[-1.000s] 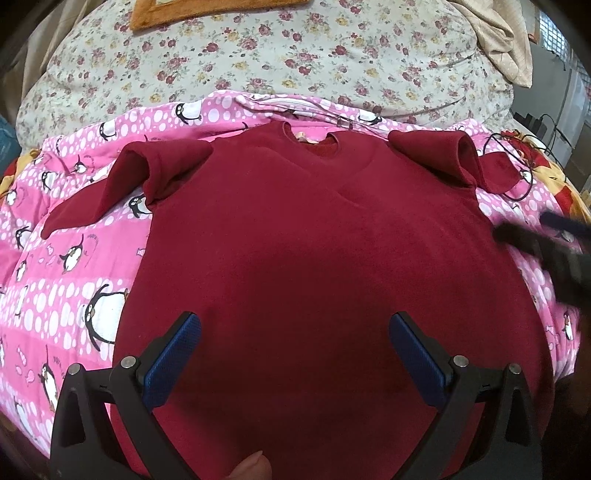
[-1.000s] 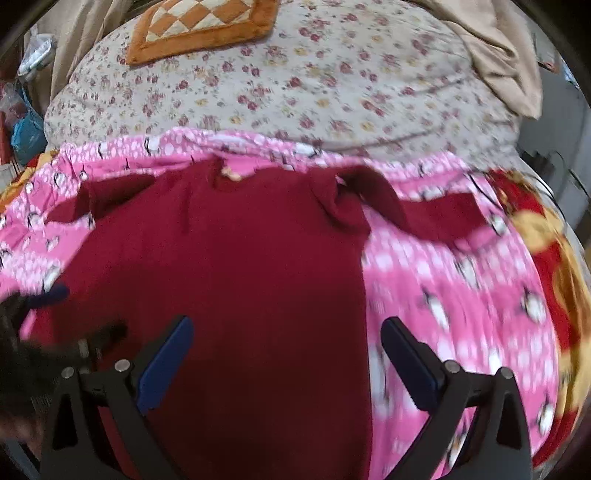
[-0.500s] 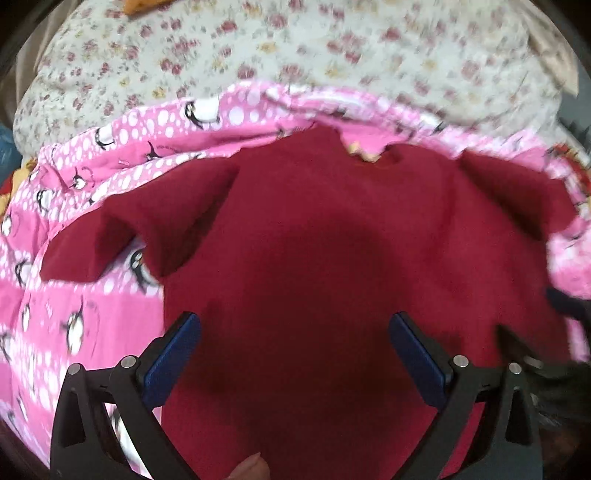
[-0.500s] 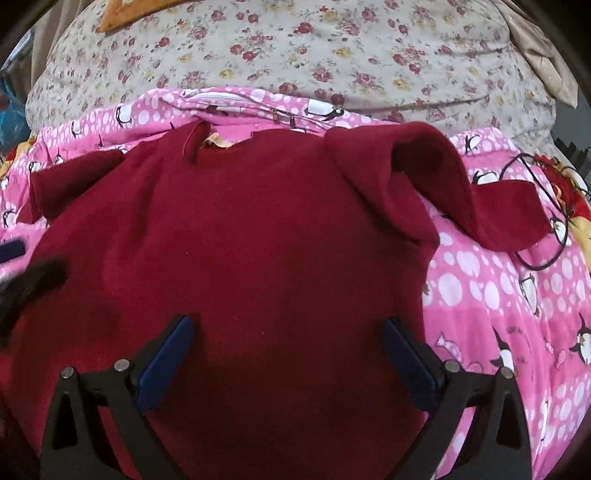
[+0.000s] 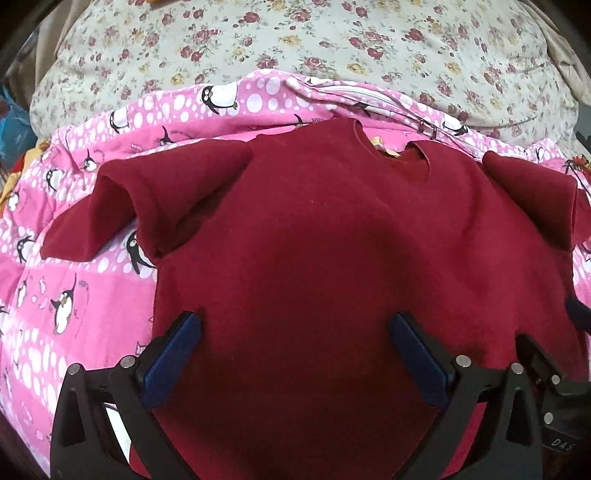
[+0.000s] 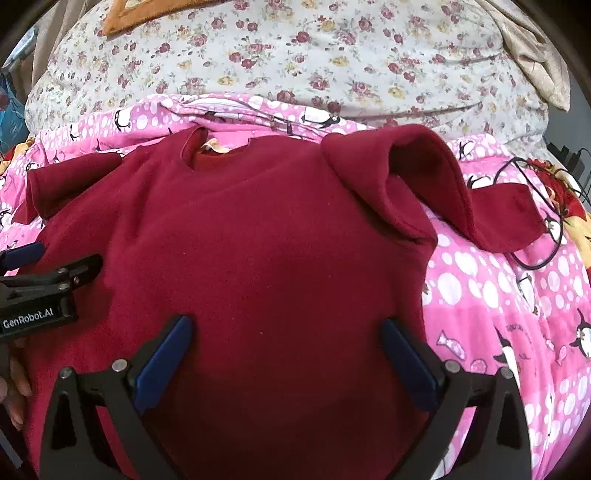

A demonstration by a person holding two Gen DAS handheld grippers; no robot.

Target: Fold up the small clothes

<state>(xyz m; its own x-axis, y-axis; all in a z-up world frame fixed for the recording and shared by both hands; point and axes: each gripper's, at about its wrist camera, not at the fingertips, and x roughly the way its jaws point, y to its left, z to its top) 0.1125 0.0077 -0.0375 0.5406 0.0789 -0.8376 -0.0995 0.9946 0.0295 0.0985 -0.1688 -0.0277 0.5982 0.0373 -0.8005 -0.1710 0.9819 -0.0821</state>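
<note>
A dark red fleece sweater (image 5: 332, 236) lies face up on a pink penguin blanket (image 5: 74, 295), neck away from me. Its left sleeve (image 5: 147, 199) is bunched and folded over beside the body. Its right sleeve (image 6: 424, 184) is humped up, with the cuff lying out to the right. My left gripper (image 5: 295, 332) is open above the lower left part of the body. My right gripper (image 6: 286, 332) is open above the lower right part. Neither holds cloth. The left gripper also shows at the left edge of the right wrist view (image 6: 51, 280).
A floral quilt (image 6: 295, 55) is heaped beyond the blanket. A black cable (image 6: 535, 221) loops on the blanket next to the right cuff. A beige cloth (image 6: 532, 48) hangs at the far right. An orange cushion (image 6: 129, 14) lies at the far left.
Both grippers have moved in over the sweater's body and come closer to each other. Both stay open. The sweater has not visibly moved.
</note>
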